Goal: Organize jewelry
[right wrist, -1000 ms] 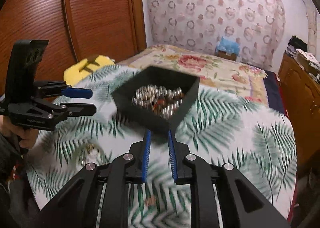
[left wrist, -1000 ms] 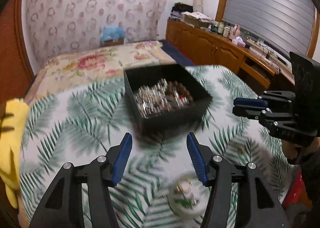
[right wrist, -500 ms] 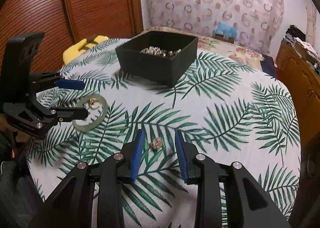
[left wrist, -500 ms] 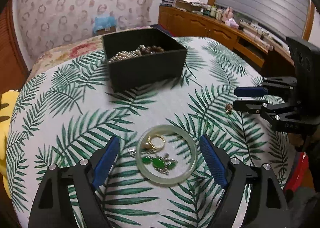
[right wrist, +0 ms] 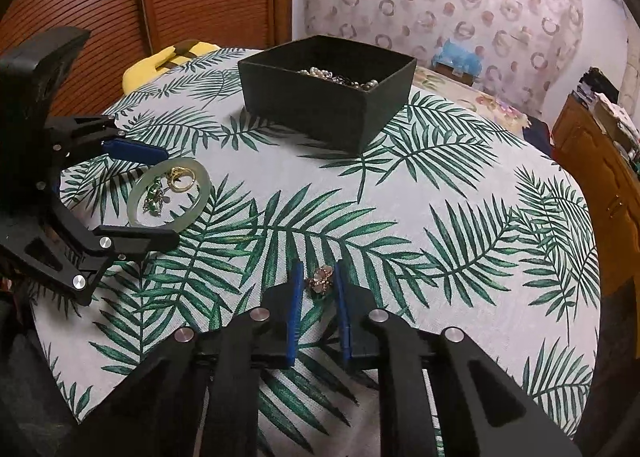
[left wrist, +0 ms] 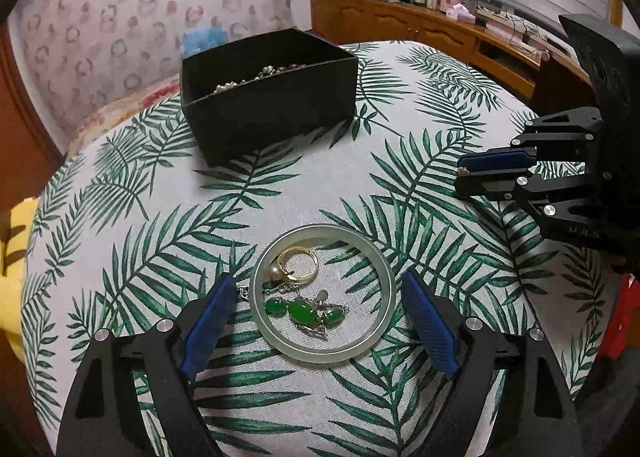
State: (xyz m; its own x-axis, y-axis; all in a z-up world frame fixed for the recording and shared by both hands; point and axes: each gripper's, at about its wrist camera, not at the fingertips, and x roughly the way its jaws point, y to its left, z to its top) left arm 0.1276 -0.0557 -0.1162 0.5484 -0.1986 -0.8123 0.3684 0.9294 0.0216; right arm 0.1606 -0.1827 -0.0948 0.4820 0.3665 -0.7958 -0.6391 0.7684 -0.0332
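Note:
A pale green jade bangle [left wrist: 382, 331] lies on the leaf-print tablecloth, ringing a gold pearl ring [left wrist: 298, 265] and a green-stone pendant [left wrist: 302, 312]. My left gripper [left wrist: 316, 297] is open, its fingers on either side of the bangle. The bangle also shows in the right wrist view [right wrist: 202, 197]. My right gripper [right wrist: 317, 285] is narrowly open around a small rose-gold brooch [right wrist: 319, 279] that lies on the cloth; the pads stand close beside it. A black box [left wrist: 276, 105] with pearls and beads stands behind.
The round table [right wrist: 460, 193] drops off at its edges. A yellow object [right wrist: 160, 61] lies at the far left edge. A wooden dresser [left wrist: 440, 33] with clutter stands to the right, a bed behind the table.
Both grippers have come down and forward. The left now straddles the bangle. The right has closed in around the brooch, its jaws narrower than half a second ago.

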